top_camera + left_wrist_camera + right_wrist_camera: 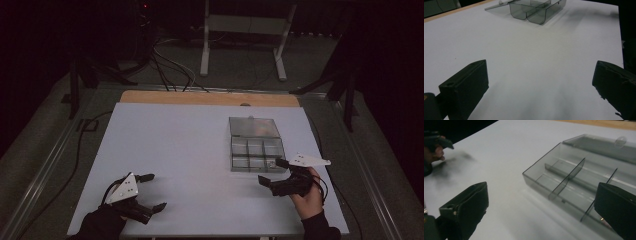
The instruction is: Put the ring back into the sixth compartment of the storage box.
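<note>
A clear grey plastic compartment box (256, 150) lies open on the white table, right of centre, its lid (252, 126) folded back flat on the far side. Dividers (567, 178) split it into several empty cells. My right gripper (274, 171) hovers at the box's near right corner, open, with one jaw over the box edge and nothing between the jaws. My left gripper (152, 191) rests near the table's front left edge, open and empty. In the left gripper view the box (537, 8) lies far ahead, beyond the wide-spread jaws.
The white table top (175, 145) ends in a wooden strip (210, 98) at the far side. Cables (170, 70) and a white stand's legs (280, 55) lie on the dark floor behind. Dark frame legs stand at both far corners.
</note>
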A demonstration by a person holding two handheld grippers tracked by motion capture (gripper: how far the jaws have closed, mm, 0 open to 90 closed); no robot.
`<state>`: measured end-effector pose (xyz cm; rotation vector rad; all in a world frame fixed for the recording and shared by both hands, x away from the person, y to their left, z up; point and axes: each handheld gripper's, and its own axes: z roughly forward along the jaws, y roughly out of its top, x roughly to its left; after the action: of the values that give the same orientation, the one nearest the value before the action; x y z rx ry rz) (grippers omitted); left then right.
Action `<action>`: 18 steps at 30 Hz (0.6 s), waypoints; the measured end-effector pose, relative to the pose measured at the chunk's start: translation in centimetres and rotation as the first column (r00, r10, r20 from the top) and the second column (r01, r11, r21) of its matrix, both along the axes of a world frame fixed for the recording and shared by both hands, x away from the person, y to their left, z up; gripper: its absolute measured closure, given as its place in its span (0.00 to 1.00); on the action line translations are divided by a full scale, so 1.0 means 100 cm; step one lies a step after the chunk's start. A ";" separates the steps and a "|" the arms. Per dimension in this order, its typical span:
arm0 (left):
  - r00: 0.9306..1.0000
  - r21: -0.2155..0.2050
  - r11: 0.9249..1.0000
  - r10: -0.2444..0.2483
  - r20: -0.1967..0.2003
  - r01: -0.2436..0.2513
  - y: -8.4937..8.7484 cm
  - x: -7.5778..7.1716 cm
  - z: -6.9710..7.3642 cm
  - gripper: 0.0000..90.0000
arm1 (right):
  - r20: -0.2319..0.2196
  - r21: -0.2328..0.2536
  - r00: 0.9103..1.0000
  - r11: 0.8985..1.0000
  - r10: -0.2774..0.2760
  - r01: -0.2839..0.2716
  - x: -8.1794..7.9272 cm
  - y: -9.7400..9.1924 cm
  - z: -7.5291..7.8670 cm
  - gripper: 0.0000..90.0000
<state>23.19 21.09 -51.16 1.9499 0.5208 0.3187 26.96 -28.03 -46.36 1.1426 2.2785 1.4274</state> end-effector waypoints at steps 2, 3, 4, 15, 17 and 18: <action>1.000 0.003 1.000 0.000 -0.001 0.000 0.000 0.000 0.000 0.02 | 0.000 0.001 1.000 1.000 0.012 -0.012 -0.004 -0.001 -0.004 0.00; 1.000 0.005 1.000 0.000 -0.002 0.000 0.000 0.000 0.000 0.02 | 0.002 0.005 1.000 1.000 0.014 -0.014 -0.005 -0.001 -0.006 0.00; 1.000 0.007 1.000 -0.001 -0.001 0.001 0.000 0.000 0.000 0.02 | 0.006 0.005 1.000 1.000 0.018 -0.018 -0.007 -0.002 -0.008 0.00; 1.000 0.005 1.000 -0.005 -0.002 0.005 -0.001 0.000 0.000 0.02 | -0.055 0.016 0.998 1.000 0.019 -0.018 -0.020 -0.008 -0.036 0.00; 1.000 0.002 1.000 -0.006 0.000 0.006 0.000 0.000 0.000 0.02 | -0.066 0.003 0.998 1.000 0.020 -0.020 -0.021 -0.008 -0.039 0.00; 1.000 0.002 1.000 -0.005 0.000 0.005 -0.001 0.000 0.000 0.02 | -0.063 -0.011 0.998 1.000 0.021 -0.022 -0.021 -0.007 -0.040 0.00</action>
<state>23.21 21.03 -51.17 1.9531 0.5156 0.3165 24.82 -28.75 -50.38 1.1796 2.3456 1.4027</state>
